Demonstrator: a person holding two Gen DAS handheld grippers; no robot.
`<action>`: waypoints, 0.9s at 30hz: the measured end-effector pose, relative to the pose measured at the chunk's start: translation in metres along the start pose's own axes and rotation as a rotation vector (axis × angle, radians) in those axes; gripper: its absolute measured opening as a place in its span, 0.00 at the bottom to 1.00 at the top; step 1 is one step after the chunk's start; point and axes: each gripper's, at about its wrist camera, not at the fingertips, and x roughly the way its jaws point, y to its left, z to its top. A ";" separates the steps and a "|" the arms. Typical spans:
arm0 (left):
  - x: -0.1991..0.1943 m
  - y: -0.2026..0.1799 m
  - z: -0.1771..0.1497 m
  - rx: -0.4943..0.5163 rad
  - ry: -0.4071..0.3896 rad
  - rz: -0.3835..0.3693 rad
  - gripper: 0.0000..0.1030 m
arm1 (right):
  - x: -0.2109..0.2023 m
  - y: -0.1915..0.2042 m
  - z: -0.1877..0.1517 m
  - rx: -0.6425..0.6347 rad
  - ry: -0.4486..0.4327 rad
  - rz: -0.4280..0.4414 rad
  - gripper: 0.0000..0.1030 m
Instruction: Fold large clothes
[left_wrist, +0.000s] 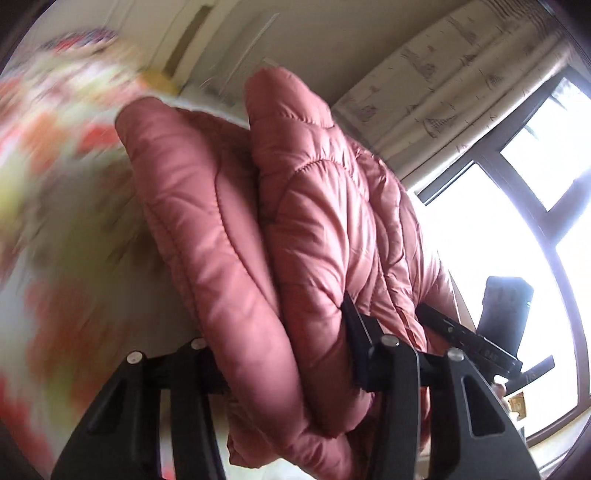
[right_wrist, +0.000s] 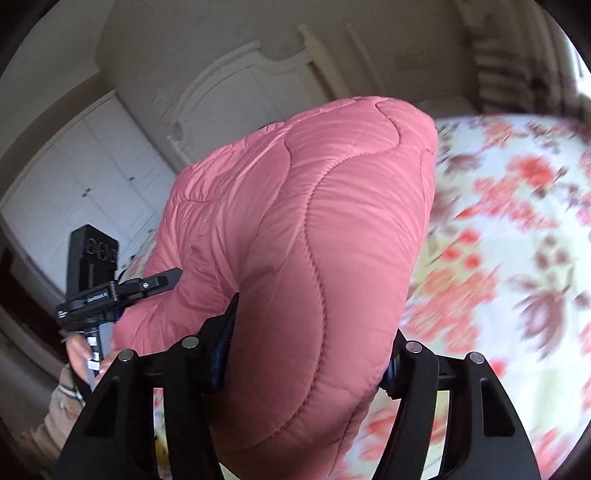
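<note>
A pink quilted puffer jacket (left_wrist: 325, 221) is bunched into thick folds and held up above the bed. My left gripper (left_wrist: 288, 332) is shut on its lower folds. One black finger (left_wrist: 354, 325) presses into the fabric, and the other is hidden behind the jacket. In the right wrist view the jacket (right_wrist: 314, 229) fills the middle. My right gripper (right_wrist: 310, 339) is shut on it, with a finger on each side. The right gripper (left_wrist: 443, 325) shows at the jacket's right edge in the left wrist view. The left gripper (right_wrist: 162, 284) shows at its left edge, held by a hand (right_wrist: 79, 354).
A bed with a floral cover (right_wrist: 498, 258) lies under the jacket, blurred in both views. A white headboard (right_wrist: 236, 85) and white wardrobe doors (right_wrist: 85, 177) stand behind. A bright window (left_wrist: 517, 229) with a patterned curtain (left_wrist: 443, 85) is at the right.
</note>
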 end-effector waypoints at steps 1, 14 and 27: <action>0.011 -0.003 0.010 -0.003 0.001 -0.004 0.46 | -0.003 -0.007 0.009 0.011 -0.018 -0.024 0.61; 0.009 -0.019 0.002 -0.003 -0.133 0.323 0.95 | -0.003 -0.045 0.020 0.082 -0.021 -0.288 0.89; -0.090 -0.159 -0.082 0.334 -0.470 0.603 0.98 | -0.112 0.115 -0.083 -0.375 -0.404 -0.481 0.96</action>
